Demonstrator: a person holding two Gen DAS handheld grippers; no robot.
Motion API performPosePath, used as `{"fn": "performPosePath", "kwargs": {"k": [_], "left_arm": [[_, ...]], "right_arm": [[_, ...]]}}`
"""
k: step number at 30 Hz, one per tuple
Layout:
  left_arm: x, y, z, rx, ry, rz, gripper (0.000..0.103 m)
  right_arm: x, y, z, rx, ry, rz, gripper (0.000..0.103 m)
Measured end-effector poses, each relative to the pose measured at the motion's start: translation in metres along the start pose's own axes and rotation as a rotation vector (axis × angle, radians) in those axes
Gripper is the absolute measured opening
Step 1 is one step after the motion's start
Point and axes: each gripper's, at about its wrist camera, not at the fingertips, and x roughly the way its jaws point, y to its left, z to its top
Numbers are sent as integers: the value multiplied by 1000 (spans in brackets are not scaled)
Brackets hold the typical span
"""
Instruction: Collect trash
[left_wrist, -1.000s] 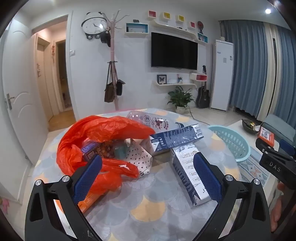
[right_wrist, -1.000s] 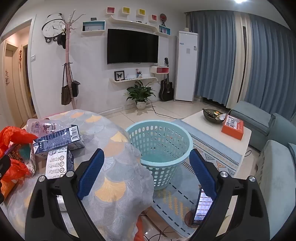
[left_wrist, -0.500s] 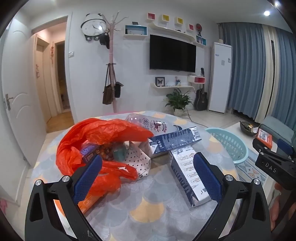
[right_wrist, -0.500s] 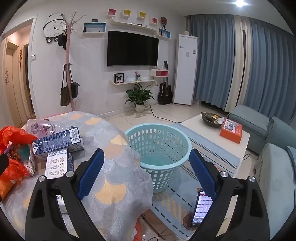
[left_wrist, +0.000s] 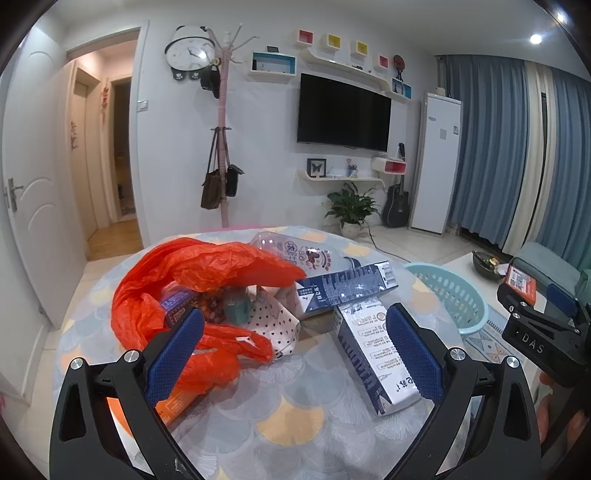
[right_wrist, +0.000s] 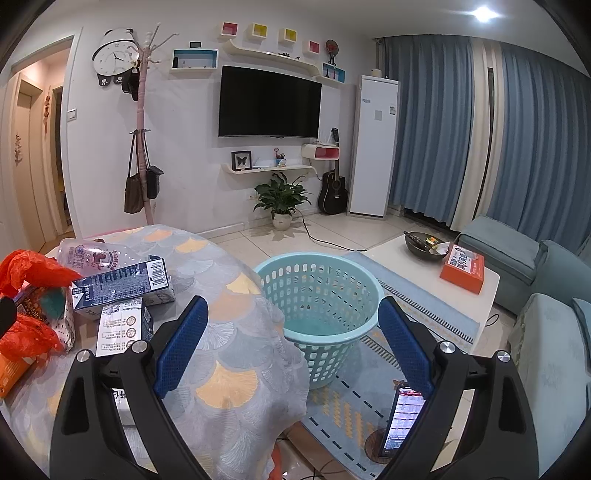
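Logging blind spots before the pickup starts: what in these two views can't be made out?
- Orange bag contents, left view: folds cover most.
- Clear bottle, right view: cartons hide its lower half.
- Basket floor, right view: too hazy for small scraps.
- Milk carton print: too small.

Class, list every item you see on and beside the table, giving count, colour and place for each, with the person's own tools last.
Plastic bag: one, red, table's left side.
Cartons: two, navy and white, table's right side.
Plastic bottle: one, clear, lying behind the cartons.
Dotted bag: one, white, beside the red bag.
Basket: one, light blue, floor beside the table.
Table: one, grey and yellow scalloped cloth.
Left gripper: blue fingers, open, empty.
Right gripper: blue fingers, open, empty.
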Motion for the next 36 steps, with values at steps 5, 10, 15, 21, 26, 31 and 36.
{"fn": "performPosePath", "kwargs": {"k": [5,10,15,21,26,31,36], "left_arm": [[0,2,1,-3,-1,-3,96],[-1,2,1,-3,-2,-3,96],[-1,3,1,-4,0,-14,96],[0,4,1,-11,6,-31,96],[1,5,-1,-16,6,-27,96],[2,6,-1,-15,6,-27,96],[1,6,-1,-16,5,-32,96]], "right_arm": [[0,0,0,0,1,0,89],[1,2,-2,0,1,0,89],[1,1,-2,1,1,1,89],[1,1,-2,1,1,1,89],[2,2,-2,2,0,2,89],[3,3,-3,3,1,4,89],[3,3,-4,4,1,7,89]]}}
